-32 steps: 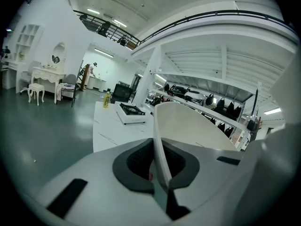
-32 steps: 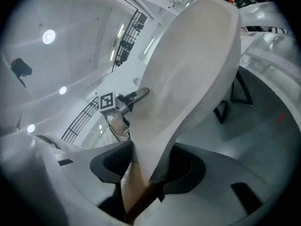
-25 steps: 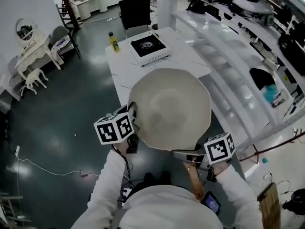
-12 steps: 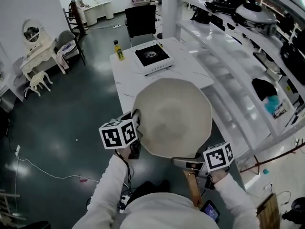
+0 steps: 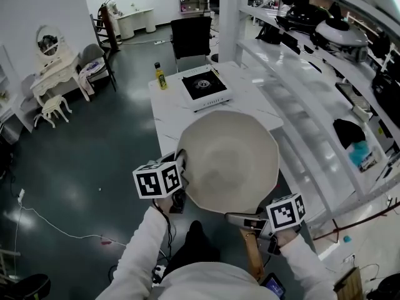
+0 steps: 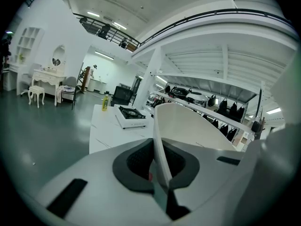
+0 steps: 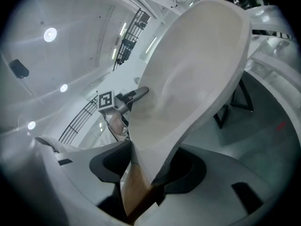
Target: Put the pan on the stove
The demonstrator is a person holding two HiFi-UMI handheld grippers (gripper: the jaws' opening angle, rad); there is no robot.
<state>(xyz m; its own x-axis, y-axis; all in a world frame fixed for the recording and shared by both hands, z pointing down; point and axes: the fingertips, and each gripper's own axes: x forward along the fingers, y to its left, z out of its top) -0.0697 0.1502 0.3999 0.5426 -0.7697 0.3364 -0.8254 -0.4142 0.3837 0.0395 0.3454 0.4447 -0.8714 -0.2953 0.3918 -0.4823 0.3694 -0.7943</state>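
A big cream pan [image 5: 228,161] is held up between both grippers, over the near end of the white table [image 5: 172,114]. My left gripper [image 5: 180,169] is shut on the pan's left rim [image 6: 162,140], which runs between its dark pads. My right gripper [image 5: 251,220] is shut at the base of the pan [image 7: 188,79], where its wooden handle [image 7: 134,192] joins the bowl. The black-topped stove [image 5: 206,87] sits at the table's far end, beyond the pan, and shows small in the left gripper view [image 6: 131,114].
A yellow bottle [image 5: 160,76] stands left of the stove. A black chair [image 5: 190,36] is behind the table. White shelves [image 5: 300,99] with dark items run along the right. Dark floor with a white dressing table [image 5: 53,80] lies to the left.
The pan and both grippers have been carried forward towards the table; the stove and table now sit lower and nearer in the head view. Both grips are unchanged.
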